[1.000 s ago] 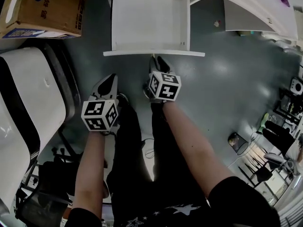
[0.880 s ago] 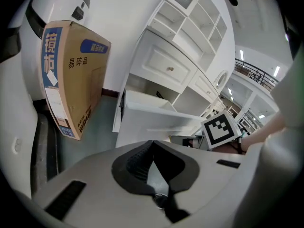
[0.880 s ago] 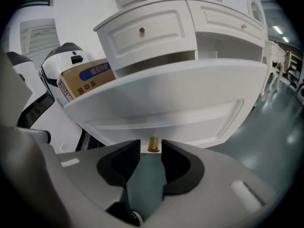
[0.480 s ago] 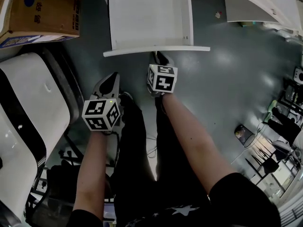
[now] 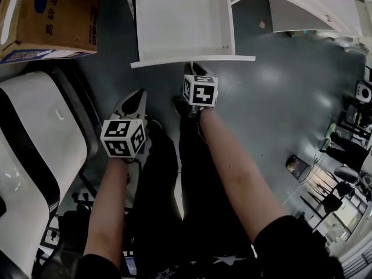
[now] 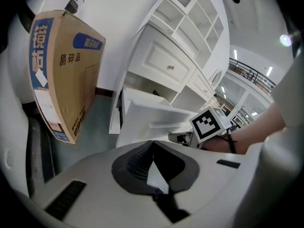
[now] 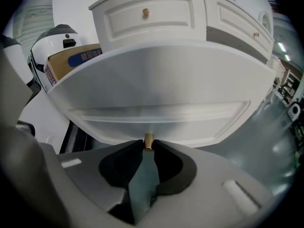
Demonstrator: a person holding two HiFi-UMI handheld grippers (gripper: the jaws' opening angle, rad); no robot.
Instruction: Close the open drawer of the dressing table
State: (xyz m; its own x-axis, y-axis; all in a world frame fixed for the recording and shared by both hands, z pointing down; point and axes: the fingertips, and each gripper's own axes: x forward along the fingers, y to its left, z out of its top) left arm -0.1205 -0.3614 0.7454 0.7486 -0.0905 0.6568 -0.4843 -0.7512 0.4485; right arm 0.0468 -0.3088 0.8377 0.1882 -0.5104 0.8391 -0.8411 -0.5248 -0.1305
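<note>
Dark grey floor (image 5: 279, 103) spreads below me. The white dressing table (image 7: 190, 13) stands ahead, its drawer (image 5: 180, 28) pulled out over the floor, with a cardboard box (image 5: 52, 13) to its left. My right fingers (image 7: 128, 158) pinch the drawer's brass knob (image 7: 148, 139). My left fingers (image 6: 135, 161) are closed, empty, short of the drawer.

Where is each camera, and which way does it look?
Head view: on the person's head, looking steeply down at the open drawer; shows forearms, legs, left gripper, right gripper.
Left gripper view: rides the left gripper, facing the dressing table and cardboard box past shut jaws; shows a forearm.
Right gripper view: rides the right gripper, facing the drawer front, jaws on its brass knob; no body.
Shared: head and left gripper views both show the cardboard box.
</note>
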